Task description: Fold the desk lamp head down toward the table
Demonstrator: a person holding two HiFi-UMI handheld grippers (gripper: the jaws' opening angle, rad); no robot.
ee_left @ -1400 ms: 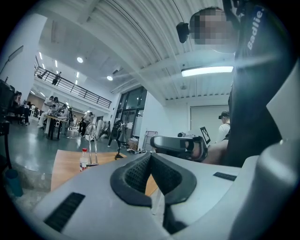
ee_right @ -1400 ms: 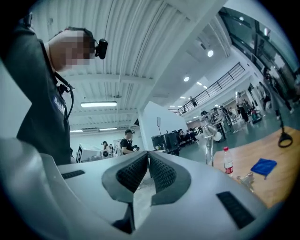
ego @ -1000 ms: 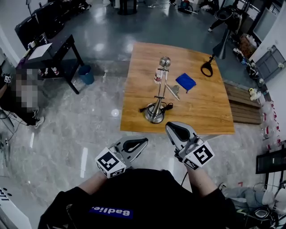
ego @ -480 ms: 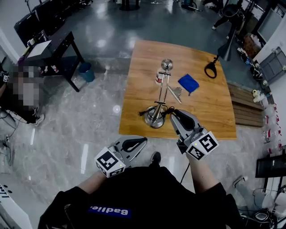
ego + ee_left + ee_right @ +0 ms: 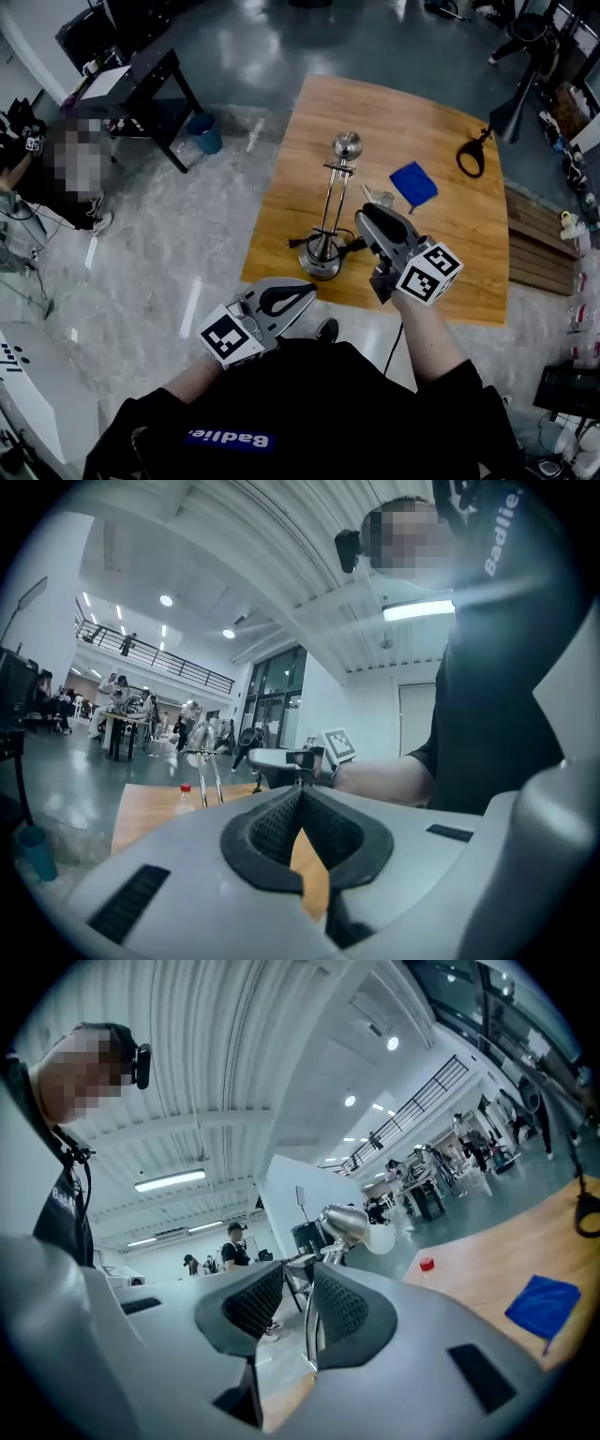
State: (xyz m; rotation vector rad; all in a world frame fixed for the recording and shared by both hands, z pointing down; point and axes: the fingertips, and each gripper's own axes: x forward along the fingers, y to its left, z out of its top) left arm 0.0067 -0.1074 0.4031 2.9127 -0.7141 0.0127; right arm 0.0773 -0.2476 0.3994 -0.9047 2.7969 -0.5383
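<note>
A chrome desk lamp [image 5: 323,253] stands upright near the front edge of the wooden table [image 5: 450,253], its round head [image 5: 348,145] raised on twin rods. My right gripper [image 5: 368,217] is level over the table, just right of the rods. Its jaws have just been opening and now stand apart. In the right gripper view the lamp [image 5: 349,1222] shows through the gap of that gripper [image 5: 298,1271], and nothing is pressed between the pads. My left gripper [image 5: 306,292] hangs off the table's front edge, shut and empty [image 5: 301,789]. The lamp [image 5: 202,737] stands ahead of it to the left.
A blue cloth [image 5: 413,184] and a small red-capped bottle [image 5: 427,1264] lie behind the lamp. A black looped object [image 5: 472,157] sits at the table's far right. A black side table [image 5: 150,89], a blue bin [image 5: 205,132] and a seated person [image 5: 56,178] are at the left.
Both grippers have moved forward toward the table. The right one has crossed the front edge and come up beside the lamp rods, and the left one has neared the edge.
</note>
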